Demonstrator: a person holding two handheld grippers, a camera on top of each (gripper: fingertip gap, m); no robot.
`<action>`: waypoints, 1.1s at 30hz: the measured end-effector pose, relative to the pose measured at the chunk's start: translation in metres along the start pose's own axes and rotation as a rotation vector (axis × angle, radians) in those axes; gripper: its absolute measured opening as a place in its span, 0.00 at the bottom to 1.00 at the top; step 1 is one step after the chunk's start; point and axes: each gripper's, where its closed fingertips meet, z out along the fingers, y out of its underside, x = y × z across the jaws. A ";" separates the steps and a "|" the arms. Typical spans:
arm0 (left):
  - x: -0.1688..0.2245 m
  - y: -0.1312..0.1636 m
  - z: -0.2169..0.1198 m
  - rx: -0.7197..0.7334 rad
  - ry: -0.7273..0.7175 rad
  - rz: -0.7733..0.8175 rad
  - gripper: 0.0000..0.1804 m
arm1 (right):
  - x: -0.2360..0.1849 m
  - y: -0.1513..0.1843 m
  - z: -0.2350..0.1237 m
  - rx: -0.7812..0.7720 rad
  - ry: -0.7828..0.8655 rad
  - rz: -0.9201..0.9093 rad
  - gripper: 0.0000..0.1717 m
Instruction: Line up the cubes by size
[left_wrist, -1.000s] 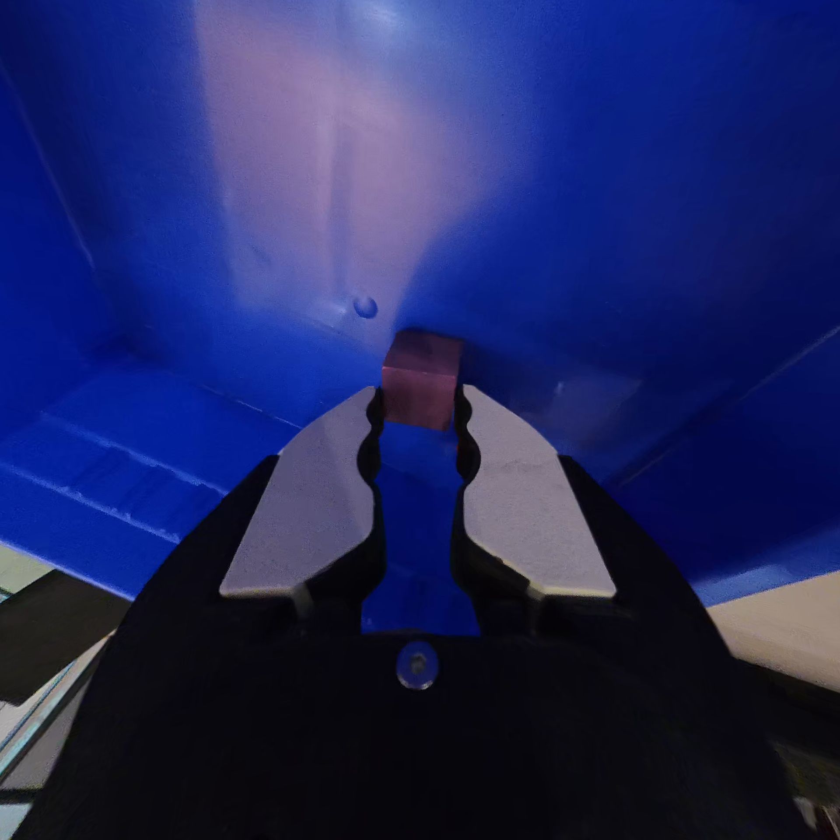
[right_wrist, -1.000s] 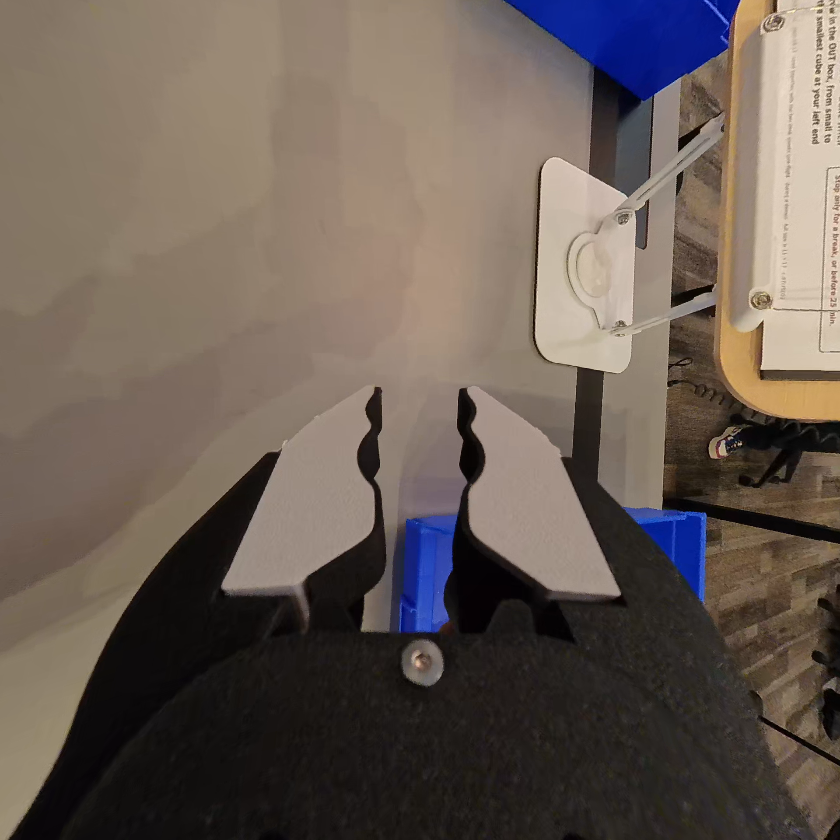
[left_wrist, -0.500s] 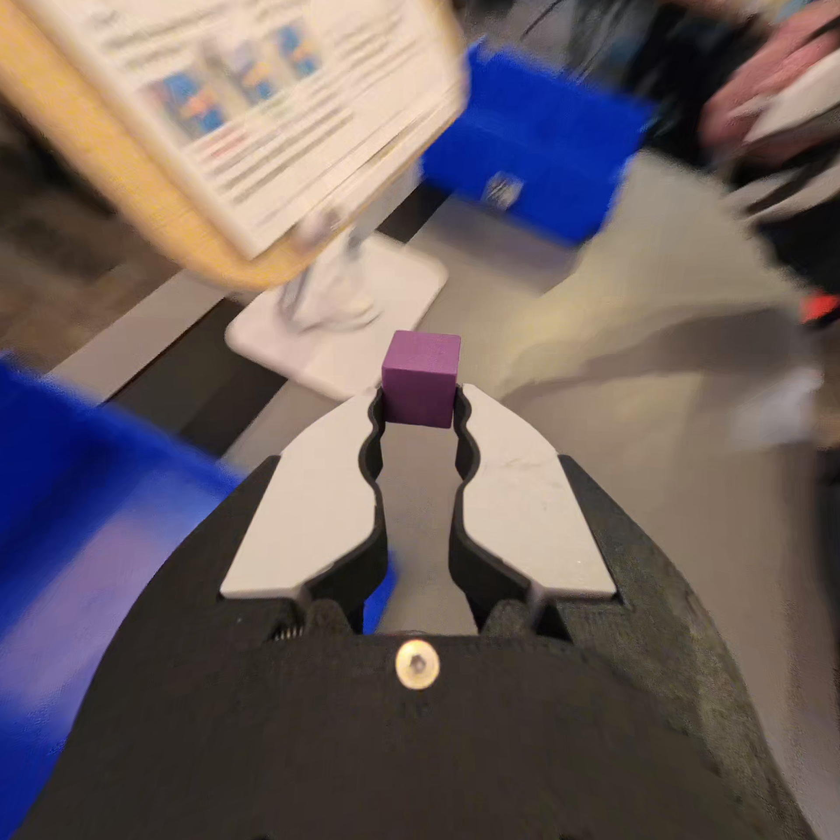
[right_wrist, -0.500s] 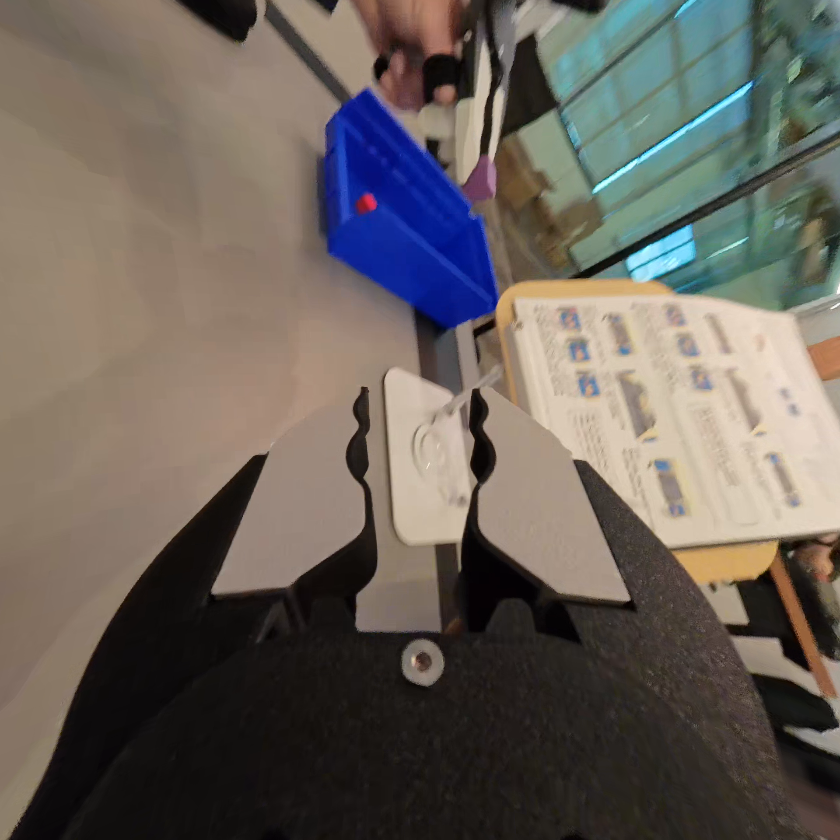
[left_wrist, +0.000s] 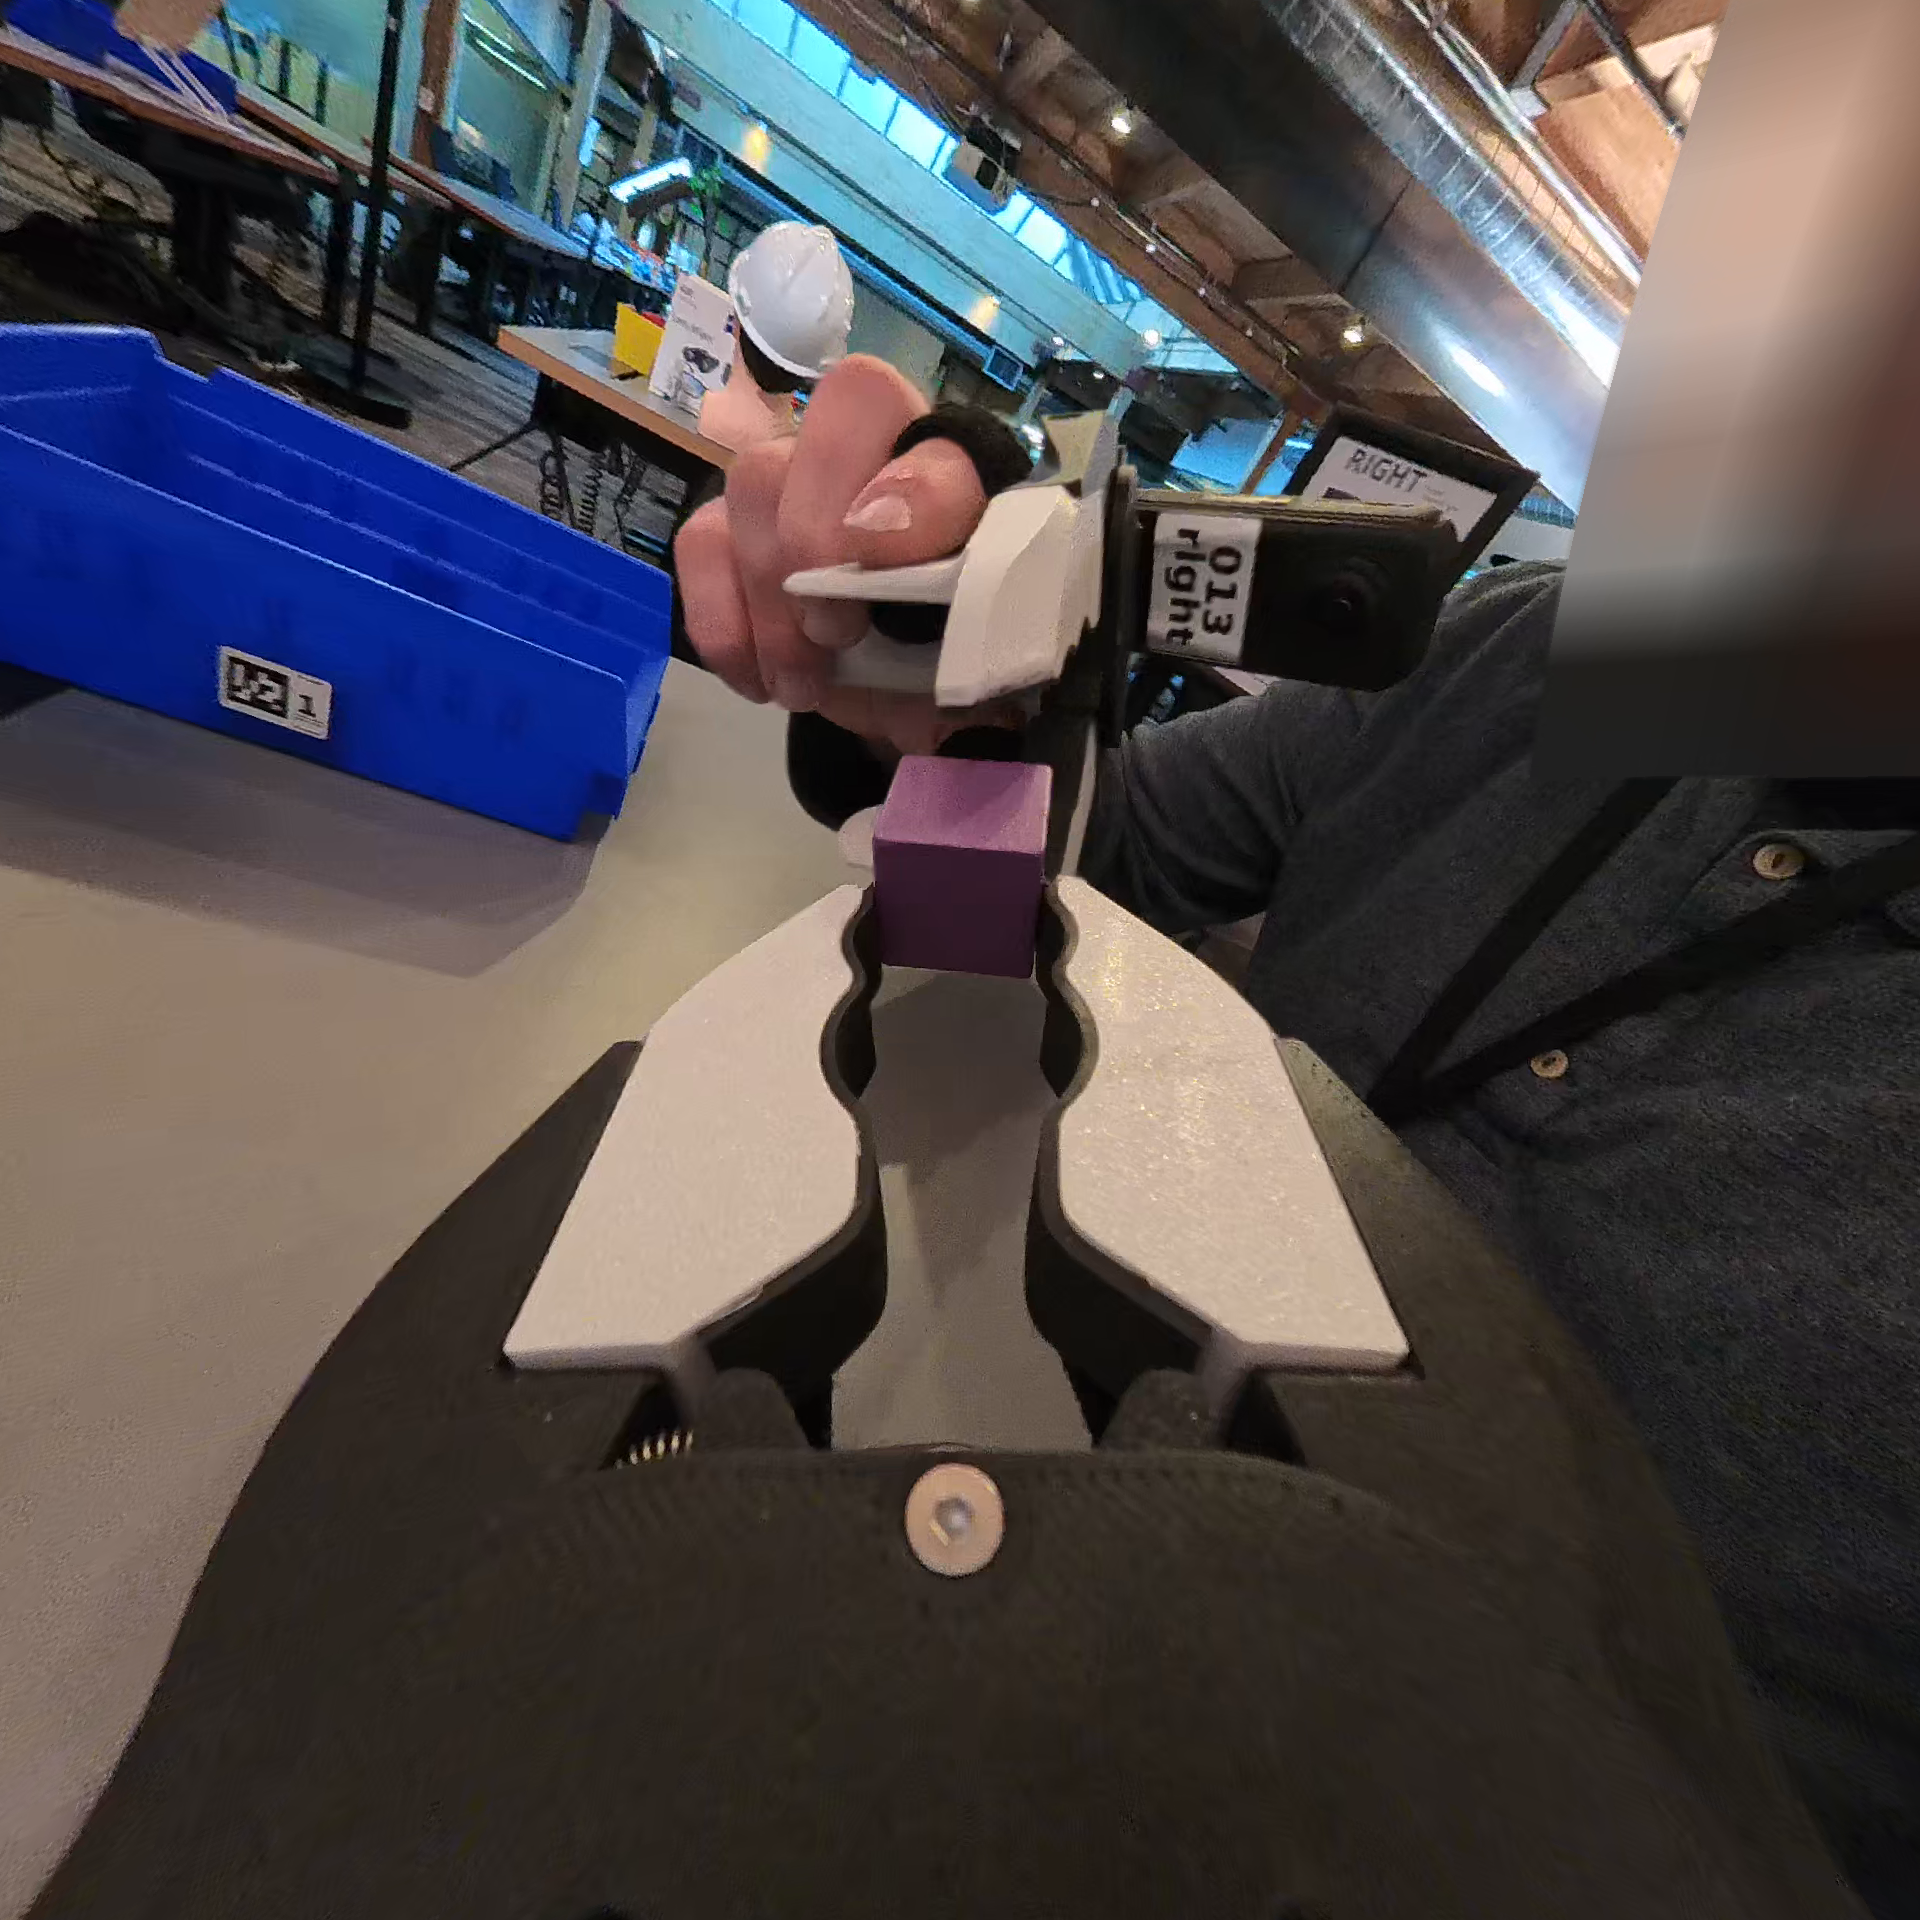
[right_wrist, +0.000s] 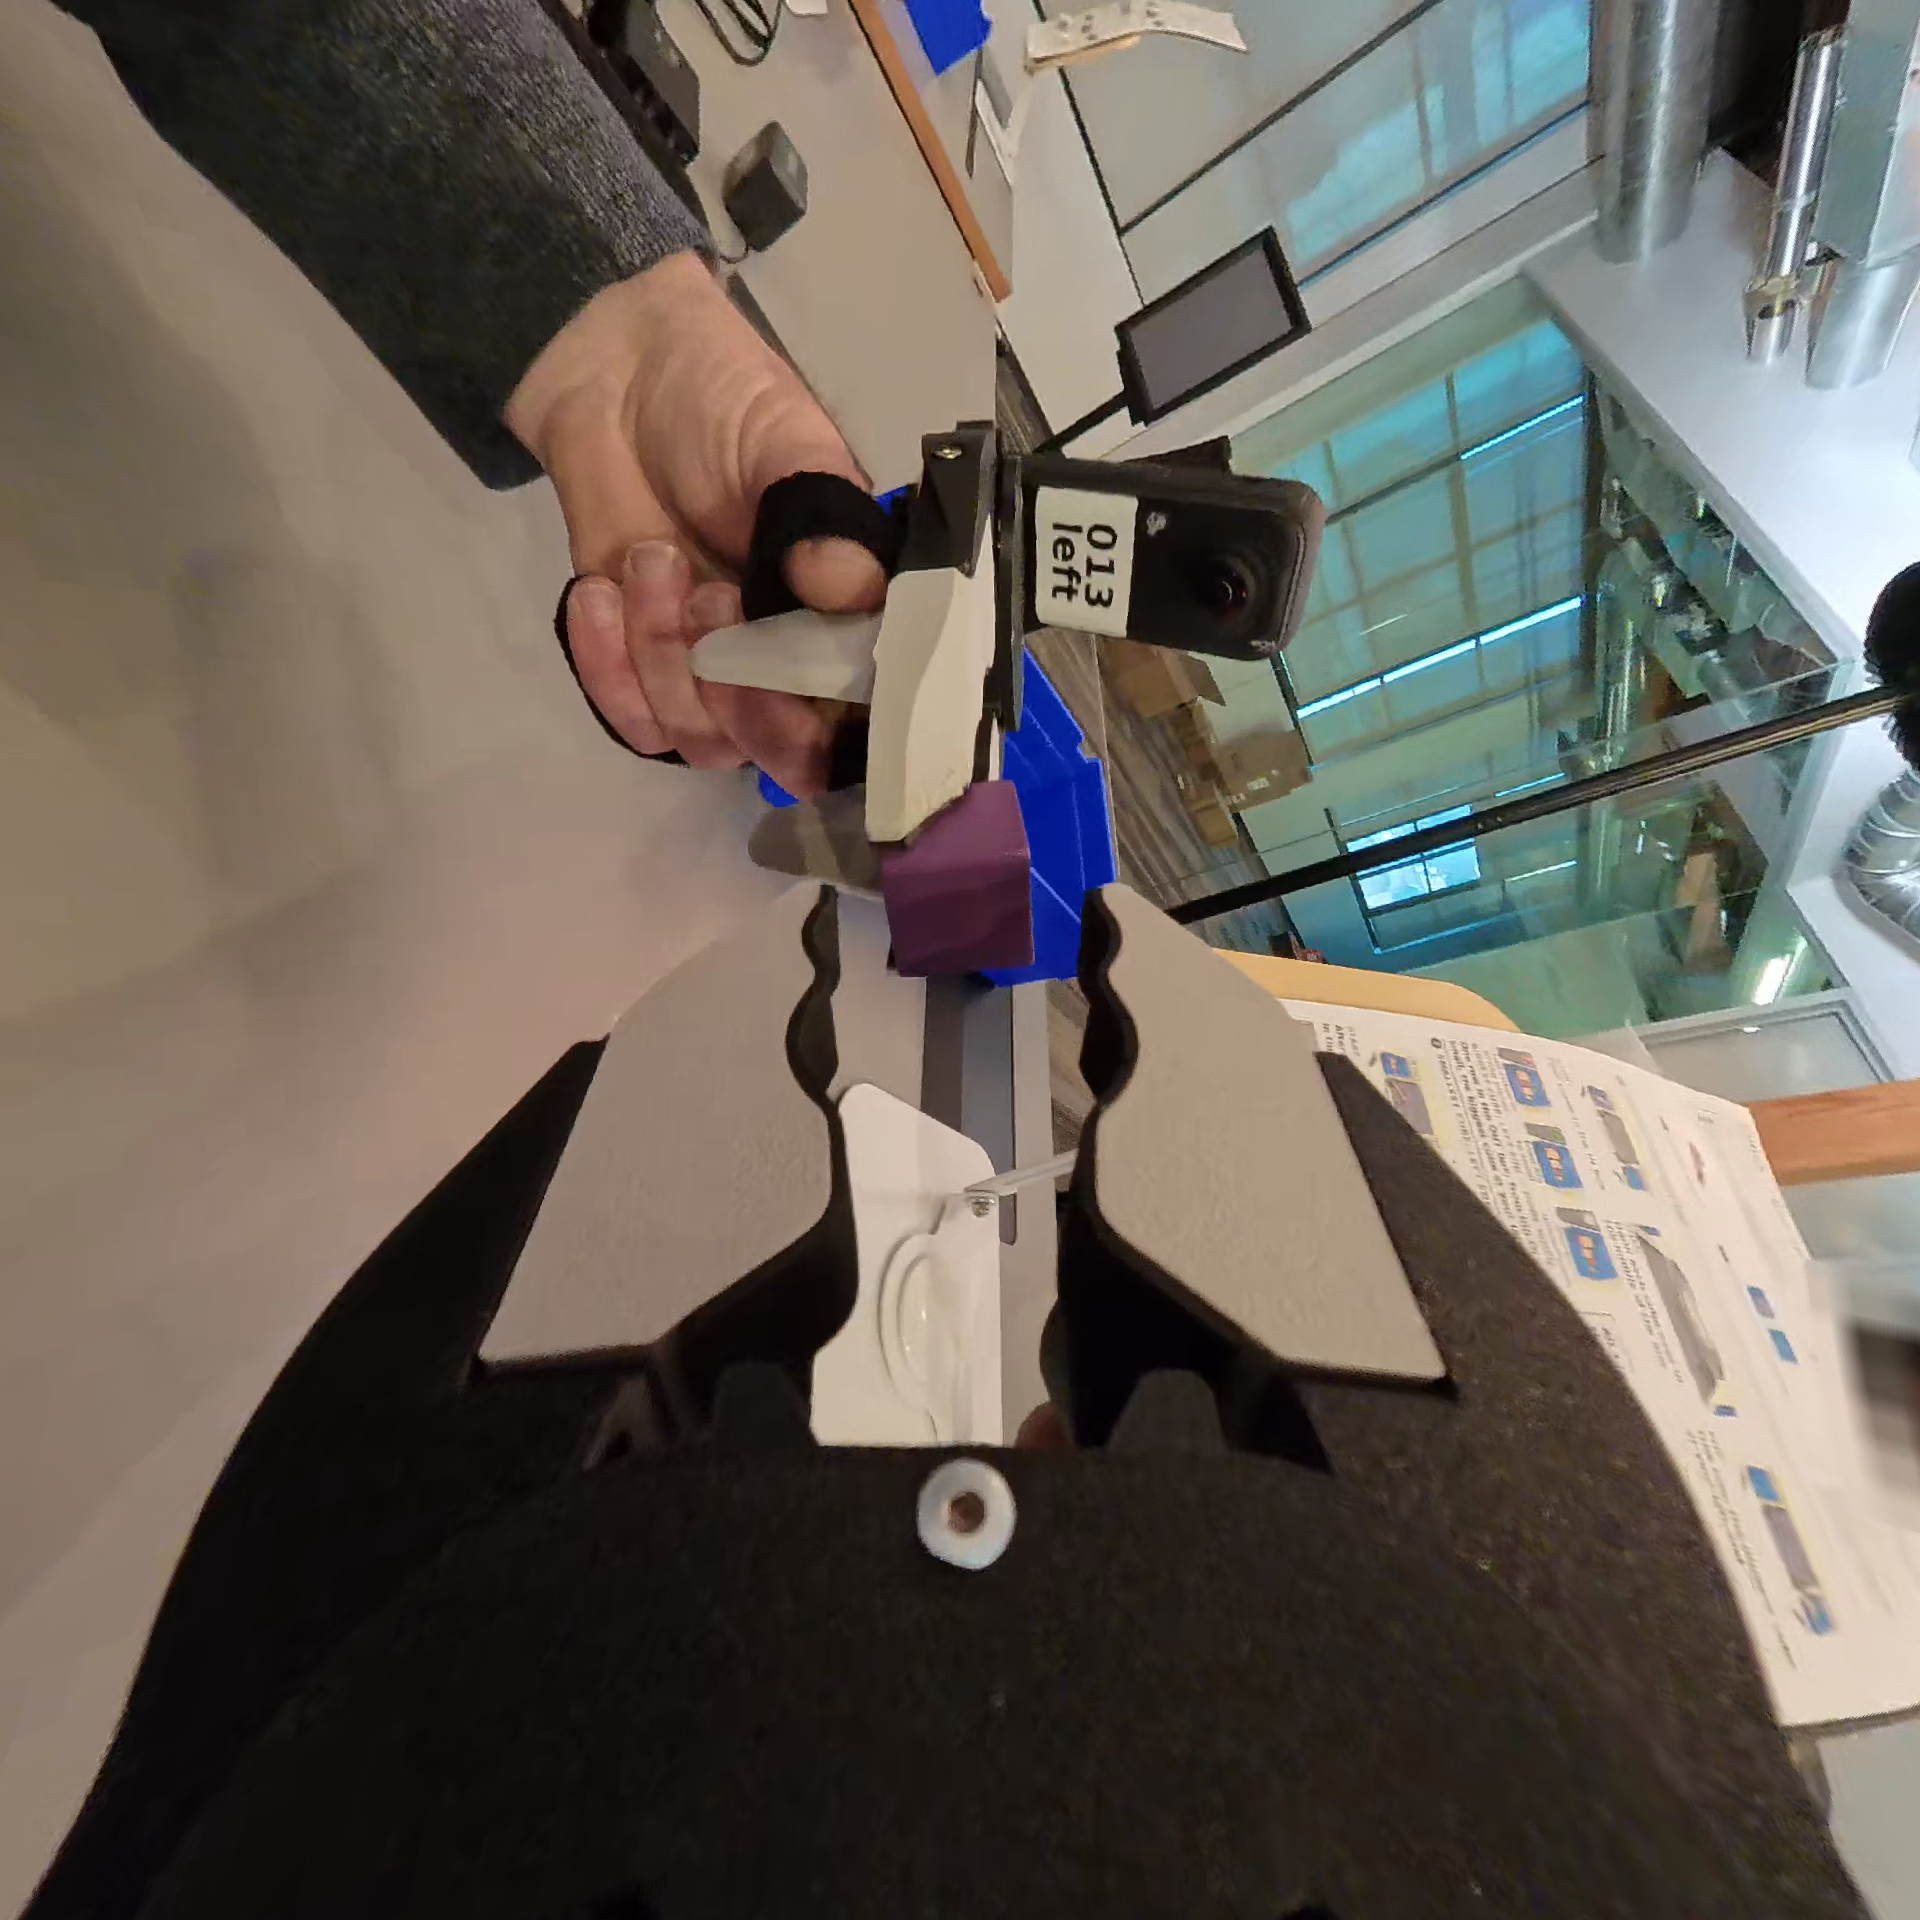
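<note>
The left gripper (left_wrist: 957, 914) holds a purple cube (left_wrist: 958, 883) in the air above the grey table (left_wrist: 260, 1039); both of its fingers (left_wrist: 748, 1122) press on the cube's sides. The right gripper (right_wrist: 951, 935) faces it with its fingers (right_wrist: 675, 1143) spread apart. The cube sits in the gap between them, but they do not touch it, so it looks like a handover that is not yet made. A blue bin (left_wrist: 312, 582) stands behind on the table. No row of cubes is visible anywhere in these views, so I cannot tell how many are already placed. As I judge it, this cube is still to be set in line.
</note>
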 end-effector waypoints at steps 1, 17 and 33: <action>0.001 0.001 0.003 -0.002 0.013 -0.006 0.15 | -0.002 0.002 0.000 -0.007 -0.006 0.001 0.25; -0.020 0.000 0.014 -0.113 -0.165 0.204 0.22 | 0.015 0.039 -0.061 -0.153 -0.024 0.076 0.16; -0.016 -0.054 0.014 -0.142 -0.343 0.596 0.00 | 0.028 0.301 -0.270 -0.903 -0.415 0.355 0.17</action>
